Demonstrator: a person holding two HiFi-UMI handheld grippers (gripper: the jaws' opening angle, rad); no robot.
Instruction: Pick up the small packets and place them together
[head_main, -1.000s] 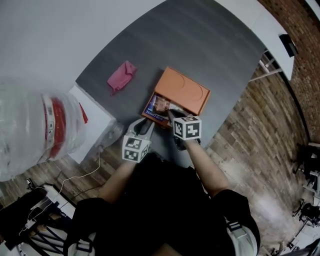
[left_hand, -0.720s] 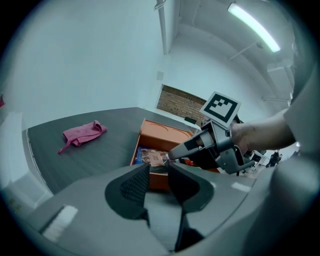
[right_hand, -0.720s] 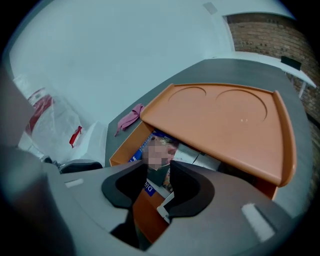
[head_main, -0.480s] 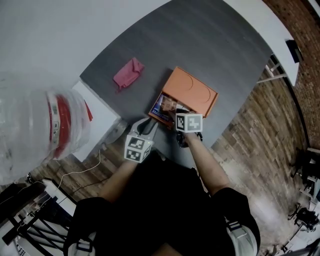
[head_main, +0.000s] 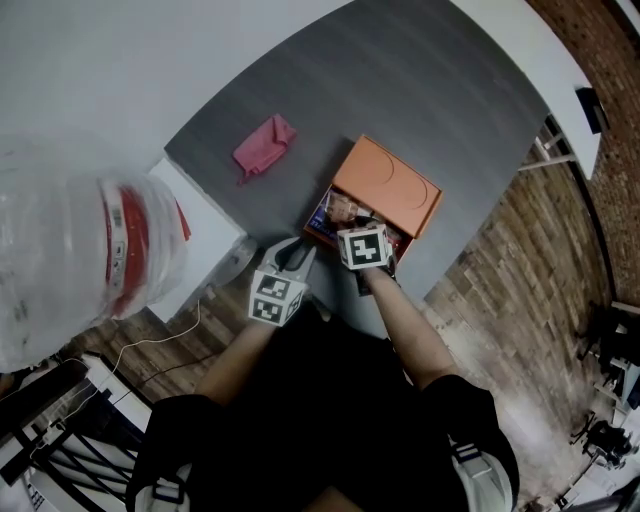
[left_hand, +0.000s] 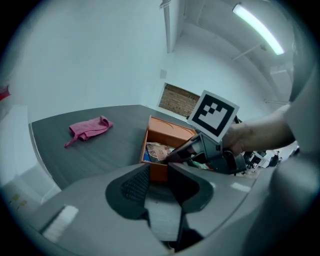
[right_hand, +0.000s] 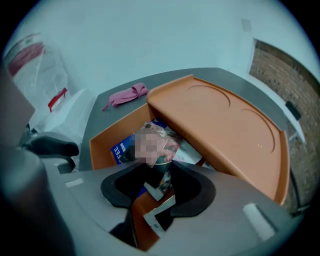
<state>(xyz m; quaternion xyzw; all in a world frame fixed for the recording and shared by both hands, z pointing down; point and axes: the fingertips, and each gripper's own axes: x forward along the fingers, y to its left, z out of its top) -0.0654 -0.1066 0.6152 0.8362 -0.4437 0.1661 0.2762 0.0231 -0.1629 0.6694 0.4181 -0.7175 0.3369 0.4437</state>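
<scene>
Nearest the person, the left gripper (left_hand: 159, 171) hovers over the gray desk (left_hand: 95, 152). Its fingers are a narrow gap apart with nothing between them. The near corner of an orange box (left_hand: 170, 134) sits just ahead of them.

Just beyond and to its right, the right gripper (right_hand: 161, 172) points steeply down into that box. Its fingers have just sprung wide and then eased in a little. They stand open around a small picture-printed packet (right_hand: 172, 142) without visibly pressing it. More packets, including a blue packet (right_hand: 122, 151), lie just ahead of the fingers inside the box.

An orange lid (right_hand: 225, 125) slants across the box's far side. Well beyond the fingers, a pink cloth (right_hand: 127, 95) lies crumpled on the desk.
</scene>
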